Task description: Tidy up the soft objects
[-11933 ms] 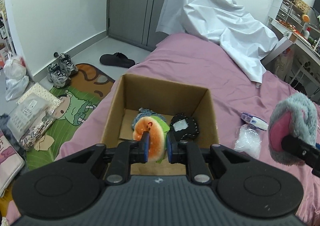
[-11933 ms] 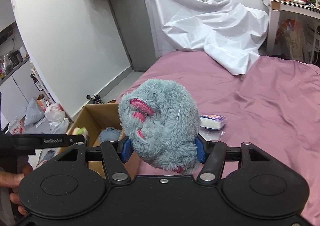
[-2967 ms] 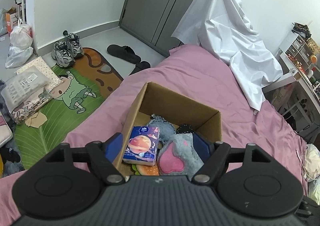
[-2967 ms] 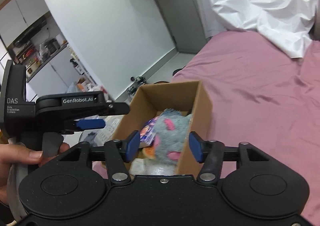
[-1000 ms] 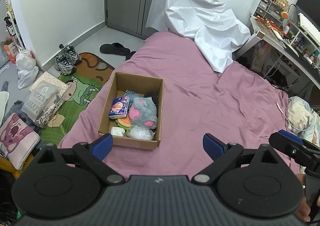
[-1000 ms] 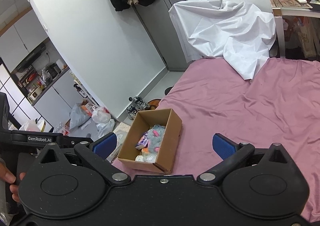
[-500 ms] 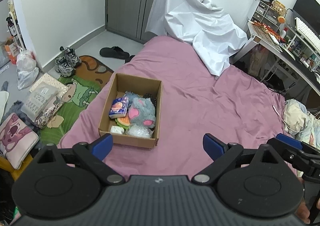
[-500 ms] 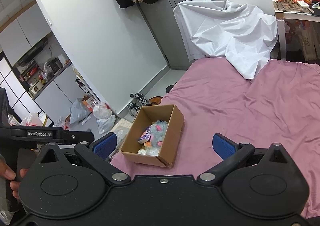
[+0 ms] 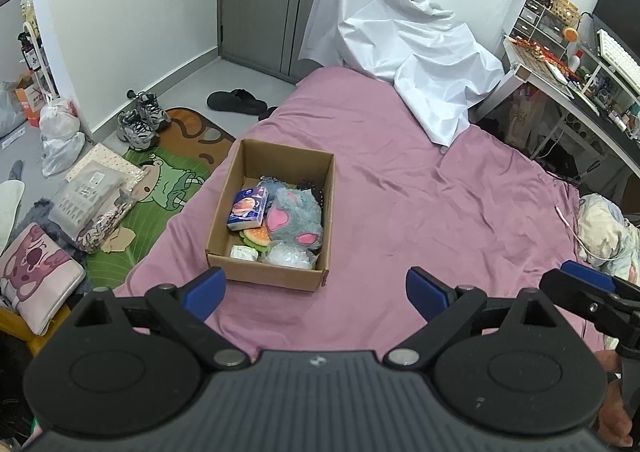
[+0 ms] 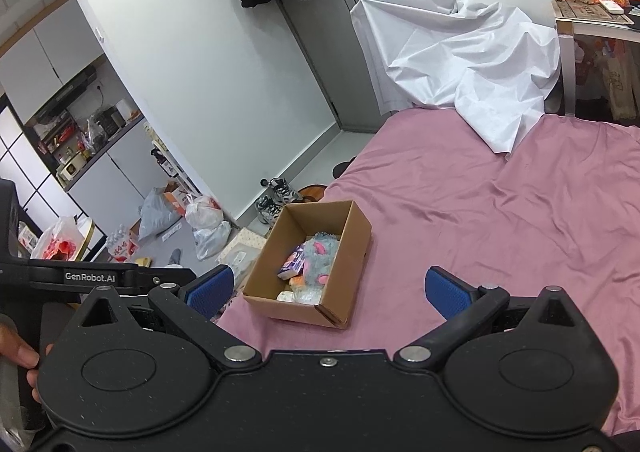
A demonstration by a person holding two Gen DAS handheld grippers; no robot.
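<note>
- Since the close views of a few seconds ago, both tongs are sitting higher and farther back from the cardboard box [image 9: 276, 212], which is showing smaller in each view; the grey plush toy [image 9: 294, 218] that the right tongs were carrying earlier is now lying inside it.
- The left tongs [image 9: 316, 288] are standing with jaws wide apart and holding nothing; the right tongs [image 10: 328, 290] are likewise spread and empty.
- The box is resting on the pink bed [image 9: 440, 212], near its left edge, open side up. Inside, the tissue pack [image 9: 248, 208] is leaning at the left wall, the plush is filling the middle and right, and the orange slice toy [image 9: 256, 237] and clear bag [image 9: 288, 257] are lying at the near end.
- Judgement: the soft things are being gathered in one container, and no loose soft item is showing on the bedcover, so the task is looking finished or close to it.
- Room for moving: the bedcover right of the box is lying open as far as the white sheet [image 9: 400, 52]. The box's left wall is sitting close to the bed's edge, above the floor mat [image 9: 168, 188]; a push leftward is risking a fall.
</note>
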